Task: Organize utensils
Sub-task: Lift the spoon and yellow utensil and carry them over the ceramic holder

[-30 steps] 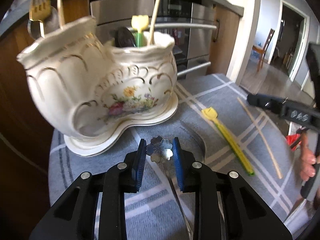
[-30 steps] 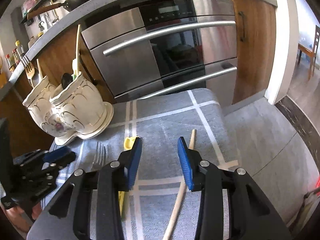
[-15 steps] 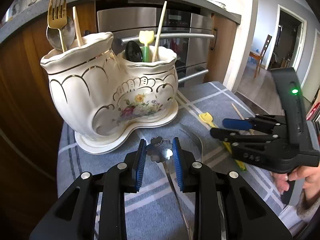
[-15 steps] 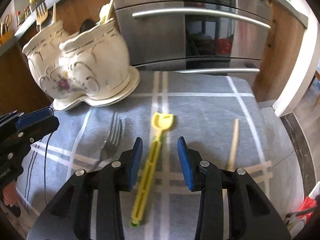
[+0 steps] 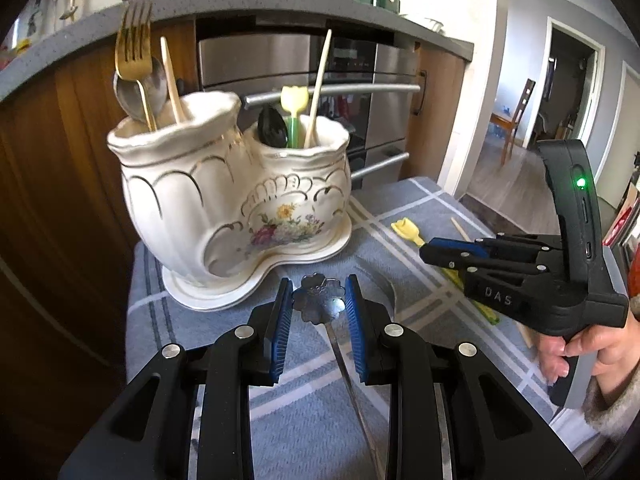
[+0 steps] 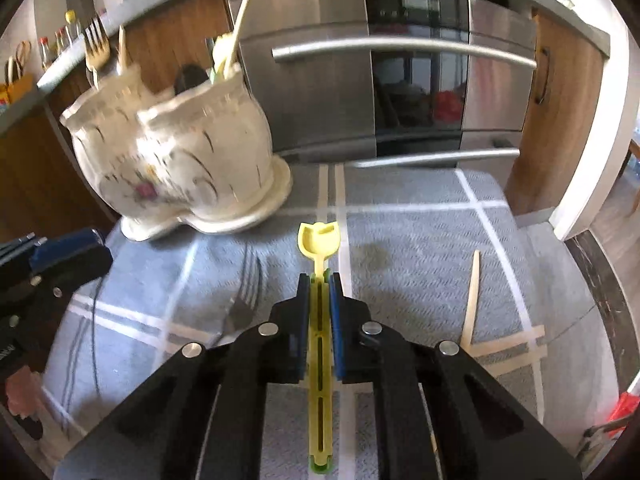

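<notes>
Utensils total 10: the 2-compartment ceramic holder [image 5: 224,216] on the grey plaid cloth [image 5: 400,208] carries 6, namely 1 gold fork [image 5: 134,52], 1 spoon [image 5: 140,92] and 1 pale stick [image 5: 172,80] in its left cup, and 1 black spoon [image 5: 272,128], 1 yellow-green scoop [image 5: 294,112] and 1 long stick [image 5: 318,88] in its right cup. On the cloth lie 1 silver fork [image 6: 244,300] and 1 chopstick [image 6: 472,300]. Left gripper [image 5: 319,300] stands partly spread, its blue pads pinching the flower-shaped end of a metal utensil [image 5: 318,298], which is raised just in front of the holder. Right gripper [image 6: 319,280] has just been closing and now clamps the handle of a second yellow scoop [image 6: 319,240], head toward the holder. The metal utensil's working end is cut off below the frame, and the right wrist view is motion-blurred.
</notes>
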Available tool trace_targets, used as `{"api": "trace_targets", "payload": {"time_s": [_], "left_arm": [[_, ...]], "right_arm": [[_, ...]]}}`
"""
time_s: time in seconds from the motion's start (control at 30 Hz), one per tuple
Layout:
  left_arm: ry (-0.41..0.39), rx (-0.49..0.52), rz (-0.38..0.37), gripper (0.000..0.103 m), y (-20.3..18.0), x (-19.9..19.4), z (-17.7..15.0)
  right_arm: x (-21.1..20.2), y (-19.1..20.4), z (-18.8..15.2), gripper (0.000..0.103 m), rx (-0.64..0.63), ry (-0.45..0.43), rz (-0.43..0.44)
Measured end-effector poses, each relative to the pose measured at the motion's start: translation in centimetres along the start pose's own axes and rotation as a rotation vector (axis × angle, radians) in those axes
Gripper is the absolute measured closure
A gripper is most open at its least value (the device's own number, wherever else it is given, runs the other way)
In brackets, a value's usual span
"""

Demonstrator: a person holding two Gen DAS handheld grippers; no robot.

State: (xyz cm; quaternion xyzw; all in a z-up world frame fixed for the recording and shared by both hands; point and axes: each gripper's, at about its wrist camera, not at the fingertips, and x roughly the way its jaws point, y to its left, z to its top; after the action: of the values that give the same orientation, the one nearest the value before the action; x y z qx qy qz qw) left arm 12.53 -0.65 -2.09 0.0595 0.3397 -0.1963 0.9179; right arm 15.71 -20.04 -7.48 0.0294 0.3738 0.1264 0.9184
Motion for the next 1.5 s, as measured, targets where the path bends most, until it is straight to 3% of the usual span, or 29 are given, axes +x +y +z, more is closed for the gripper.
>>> {"api": "trace_targets", "payload": {"time_s": [0.23, 0.83, 1.23, 1.5], "left_arm": [[-0.072, -0.007, 0.002, 0.075, 0.7, -3.2, 0.1], [-0.252, 0.057, 0.051, 0.076, 1.9, -9.6, 1.6], [-0.37, 0.057, 0.094, 0.076, 5.4, -15.4, 10.2], [-0.441, 0.085, 0.176, 0.076, 5.9, -16.0, 15.1]], "right_arm": [[-0.9, 0.1, -0.2, 0.094, 0.01, -0.028, 0.028], [-4.7, 1.8, 1.4, 0.094, -0.004, -0.243, 0.095], [-5.7, 3.9, 9.0, 0.093, -0.007, -0.357, 0.18], [-4.0, 5.0, 14.4, 0.094, 0.065, -0.429, 0.316]]}}
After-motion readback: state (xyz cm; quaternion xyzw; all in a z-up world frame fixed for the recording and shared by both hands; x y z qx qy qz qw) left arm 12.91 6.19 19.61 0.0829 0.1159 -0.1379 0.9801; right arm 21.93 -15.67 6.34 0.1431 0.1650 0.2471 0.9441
